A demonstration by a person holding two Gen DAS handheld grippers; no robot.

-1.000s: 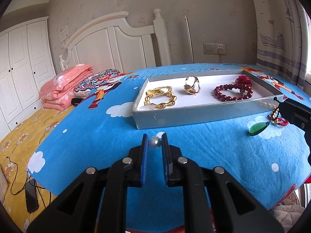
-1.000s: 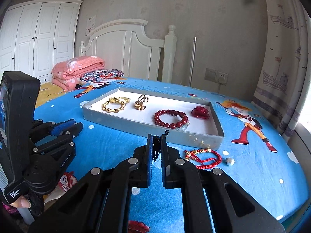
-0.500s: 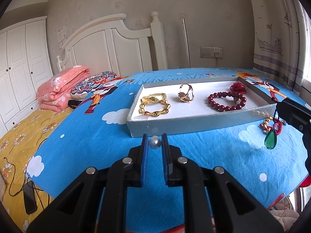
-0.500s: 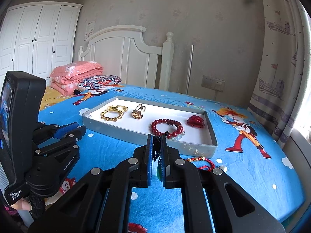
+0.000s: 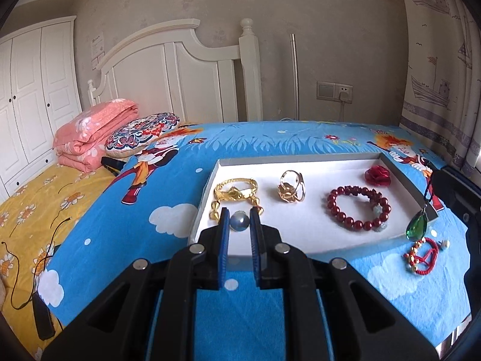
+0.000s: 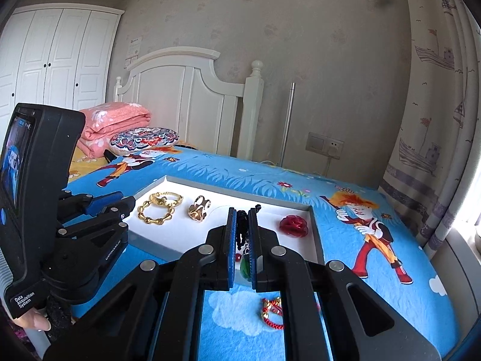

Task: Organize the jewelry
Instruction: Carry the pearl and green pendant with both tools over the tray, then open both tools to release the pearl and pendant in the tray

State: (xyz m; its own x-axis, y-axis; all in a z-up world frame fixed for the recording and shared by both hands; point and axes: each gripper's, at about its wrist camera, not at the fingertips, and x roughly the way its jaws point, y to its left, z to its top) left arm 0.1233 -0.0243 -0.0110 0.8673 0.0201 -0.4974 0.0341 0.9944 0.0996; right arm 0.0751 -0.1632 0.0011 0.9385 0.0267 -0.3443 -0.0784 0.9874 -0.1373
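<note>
Both grippers are now sitting higher and closer to the tray than a second ago, when they were low over the blue bedspread in front of it. The left gripper is clenching a grey pearl between its blue pads, and that pearl is now showing in the middle of the left view over the tray's near left corner, just in front of the gold bracelets. The right gripper is pinching the black cord of a necklace, with the green pendant dangling at the right of the left view, beside the tray's near right corner. Inside the tray the gold ring, red bead bracelet and red rose are lying apart on the white lining. A red string bracelet is lying on the bedspread at lower right, outside the tray. Both carried pieces look about ready to be set down inside, leaving the string bracelet to collect.
</note>
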